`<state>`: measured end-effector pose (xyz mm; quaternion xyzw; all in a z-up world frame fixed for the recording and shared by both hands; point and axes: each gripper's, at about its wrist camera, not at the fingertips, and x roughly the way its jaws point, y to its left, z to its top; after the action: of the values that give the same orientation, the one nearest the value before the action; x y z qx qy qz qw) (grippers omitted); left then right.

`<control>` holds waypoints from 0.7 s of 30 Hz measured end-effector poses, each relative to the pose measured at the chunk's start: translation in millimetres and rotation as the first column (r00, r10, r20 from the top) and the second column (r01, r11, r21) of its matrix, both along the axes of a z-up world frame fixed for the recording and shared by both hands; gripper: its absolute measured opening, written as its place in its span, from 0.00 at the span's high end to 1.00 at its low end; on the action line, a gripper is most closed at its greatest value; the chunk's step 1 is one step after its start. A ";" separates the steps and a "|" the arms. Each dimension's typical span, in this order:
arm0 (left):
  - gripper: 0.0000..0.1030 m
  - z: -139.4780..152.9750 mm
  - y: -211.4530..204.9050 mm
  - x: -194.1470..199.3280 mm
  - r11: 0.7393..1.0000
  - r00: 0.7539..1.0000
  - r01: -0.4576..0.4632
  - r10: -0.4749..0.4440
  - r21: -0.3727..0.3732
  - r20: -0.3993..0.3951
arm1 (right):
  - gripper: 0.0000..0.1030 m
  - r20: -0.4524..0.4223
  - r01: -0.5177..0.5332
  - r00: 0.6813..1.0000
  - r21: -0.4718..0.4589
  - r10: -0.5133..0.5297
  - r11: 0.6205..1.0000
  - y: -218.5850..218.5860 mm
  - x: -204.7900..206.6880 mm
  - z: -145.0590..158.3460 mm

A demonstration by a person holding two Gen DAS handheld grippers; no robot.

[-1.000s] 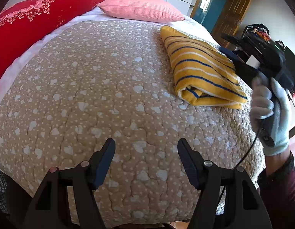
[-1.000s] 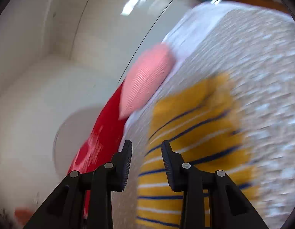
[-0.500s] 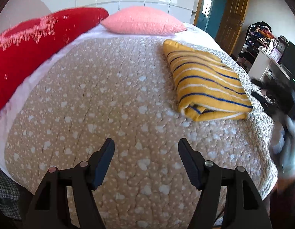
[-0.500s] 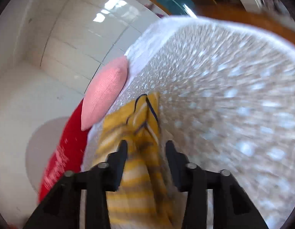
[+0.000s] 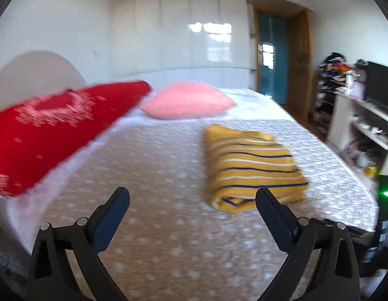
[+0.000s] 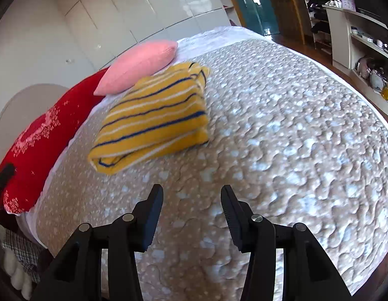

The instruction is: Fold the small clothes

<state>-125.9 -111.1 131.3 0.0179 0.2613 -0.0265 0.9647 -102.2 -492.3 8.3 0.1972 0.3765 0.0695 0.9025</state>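
A yellow garment with blue and white stripes (image 5: pixel 251 165) lies folded in a thick rectangle on the beige quilted bedspread (image 5: pixel 154 165). It also shows in the right wrist view (image 6: pixel 154 118), folded, just below the pink pillow. My left gripper (image 5: pixel 192 198) is open and empty, held above the near part of the bed, short of the garment. My right gripper (image 6: pixel 191 195) is open and empty, above the bedspread (image 6: pixel 281 130), nearer than the garment.
A red pillow (image 5: pixel 51 128) and a pink pillow (image 5: pixel 186 100) lie at the head of the bed. White wardrobe doors (image 5: pixel 179 32) stand behind. A shelf unit with clutter and a dark screen (image 5: pixel 362 115) stands to the right, past the bed edge.
Both grippers have pulled back and away from the folded garment. The right gripper's jaws have opened wider. The right hand has left the left wrist view.
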 end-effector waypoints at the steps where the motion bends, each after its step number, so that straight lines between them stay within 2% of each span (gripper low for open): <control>1: 0.03 -2.8 0.2 6.7 0.999 0.999 0.043 -0.044 -0.019 -0.027 | 0.49 -0.002 -0.001 1.000 -0.010 0.001 1.000 2.1 -2.3 1.3; 6: 0.03 -19.0 2.6 19.1 0.995 0.993 0.067 -0.074 -0.079 -0.090 | 0.45 0.000 0.001 1.000 -0.064 -0.001 0.998 10.5 -1.5 0.7; 10: 0.03 -33.2 2.7 22.7 0.998 0.991 0.045 -0.049 -0.038 -0.123 | 0.45 0.002 0.001 1.000 -0.112 0.000 0.994 18.9 1.7 -2.6; 13: 0.03 -33.2 8.5 16.2 0.999 0.994 0.031 -0.035 -0.043 -0.102 | 0.44 0.005 -0.007 1.000 -0.139 0.007 0.990 24.5 2.6 -2.9; 17: 0.01 -15.0 19.9 0.5 0.993 0.998 0.041 -0.045 -0.111 -0.039 | 0.44 0.013 -0.013 1.000 -0.139 0.015 0.990 28.9 0.1 0.2; 21: 0.00 -9.5 15.1 -5.9 0.997 0.998 0.045 -0.047 -0.068 -0.029 | 0.44 0.024 -0.022 0.999 -0.164 0.026 0.986 37.8 -1.3 7.1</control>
<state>-131.8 -96.0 121.8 -0.0088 0.2745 -0.0574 0.9598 -103.4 -454.5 15.4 0.1170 0.3713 0.0518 0.9197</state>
